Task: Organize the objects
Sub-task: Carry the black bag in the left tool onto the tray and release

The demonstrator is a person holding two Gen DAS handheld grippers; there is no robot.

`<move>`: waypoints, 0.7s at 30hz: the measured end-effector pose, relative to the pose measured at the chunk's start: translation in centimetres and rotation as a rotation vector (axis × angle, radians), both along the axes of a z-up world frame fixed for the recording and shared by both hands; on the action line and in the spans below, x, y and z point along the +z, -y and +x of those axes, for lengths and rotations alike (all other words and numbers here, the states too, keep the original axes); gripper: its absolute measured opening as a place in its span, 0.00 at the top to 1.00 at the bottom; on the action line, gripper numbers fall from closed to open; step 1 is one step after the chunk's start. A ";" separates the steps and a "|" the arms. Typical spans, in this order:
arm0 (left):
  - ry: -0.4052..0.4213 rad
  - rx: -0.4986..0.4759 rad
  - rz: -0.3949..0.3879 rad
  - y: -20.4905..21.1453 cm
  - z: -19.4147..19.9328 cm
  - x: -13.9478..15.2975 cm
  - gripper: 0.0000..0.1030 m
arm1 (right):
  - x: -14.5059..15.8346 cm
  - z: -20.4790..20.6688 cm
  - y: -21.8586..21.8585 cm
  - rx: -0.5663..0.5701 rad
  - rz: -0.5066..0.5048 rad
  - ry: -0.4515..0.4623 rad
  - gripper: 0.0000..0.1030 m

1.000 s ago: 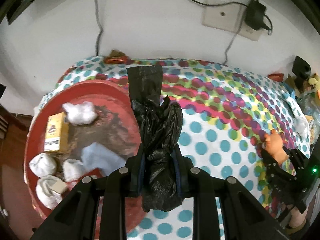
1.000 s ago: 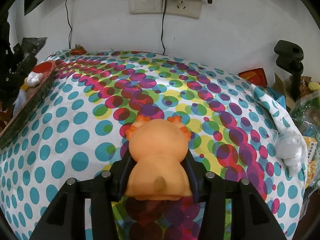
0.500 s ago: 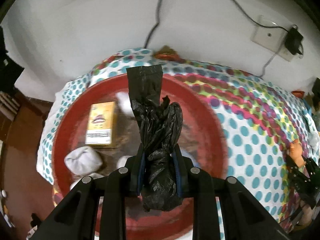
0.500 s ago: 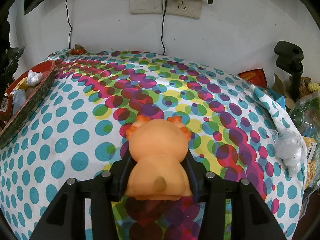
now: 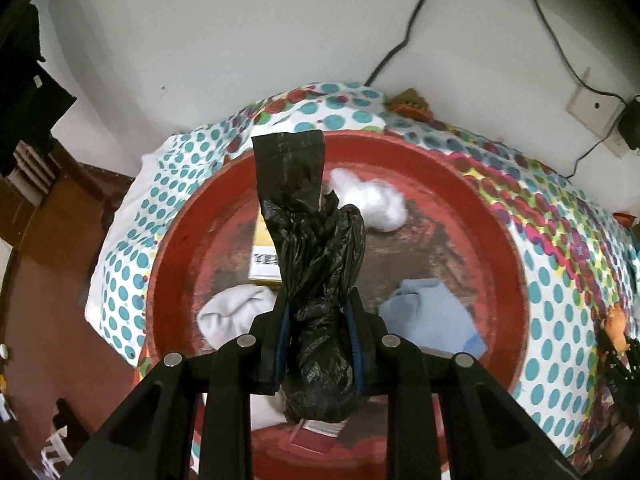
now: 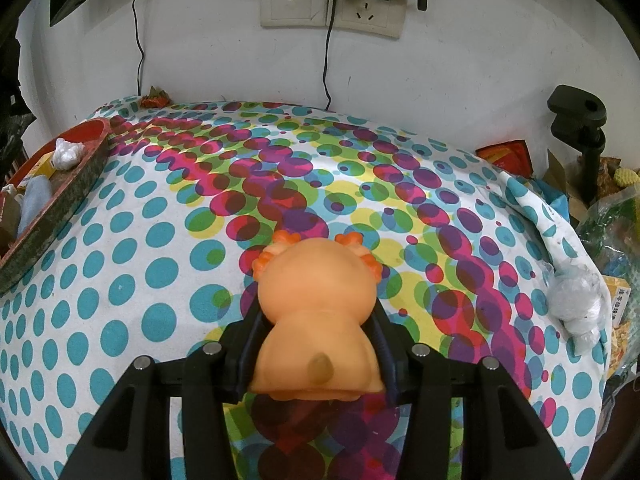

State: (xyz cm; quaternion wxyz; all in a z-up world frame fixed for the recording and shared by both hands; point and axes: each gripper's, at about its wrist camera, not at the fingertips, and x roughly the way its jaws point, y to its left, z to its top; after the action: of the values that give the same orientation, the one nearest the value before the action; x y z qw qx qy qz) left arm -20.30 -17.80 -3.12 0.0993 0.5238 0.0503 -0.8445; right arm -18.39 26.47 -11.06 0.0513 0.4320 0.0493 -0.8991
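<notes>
Left tongs [image 5: 320, 336], clamped on black bag [image 5: 316, 264], moved over red tray [image 5: 516, 280]; right tongs [image 6: 316, 344] stayed gripping orange toy [image 6: 316, 312].

A crinkled, glossy black plastic bag [image 5: 320, 280] is seen over a worn red tray [image 5: 516, 280] (its paint scuffed); the orange toy [image 6: 318, 320] looks smooth, matt rubber.

I'm getting even, soft indoor light, no harsh glare; heavy fisheye bending with dark corners, and slight motion blur on my left view.
</notes>
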 end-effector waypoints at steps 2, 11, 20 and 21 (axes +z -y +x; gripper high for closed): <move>0.009 0.008 0.017 0.6 0.1 -0.5 0.78 | 0.0 0.0 0.0 0.000 0.002 0.000 0.52; 0.033 -0.003 0.048 0.7 -0.4 -2.2 0.77 | 0.0 0.0 0.1 -0.001 0.010 -0.003 0.52; 0.039 -0.017 0.031 0.3 -0.9 -2.8 0.75 | 0.0 0.0 0.1 -0.001 0.014 -0.004 0.52; 0.039 -0.019 0.027 0.3 -0.9 -2.9 0.75 | 0.0 0.0 -0.2 -0.001 0.015 -0.005 0.52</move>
State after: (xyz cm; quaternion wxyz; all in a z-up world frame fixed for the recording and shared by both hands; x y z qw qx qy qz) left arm -21.22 -18.08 -6.01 0.0851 0.5421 0.0546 -0.8342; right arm -18.41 26.63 -11.06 0.0476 0.4303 0.0563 -0.8996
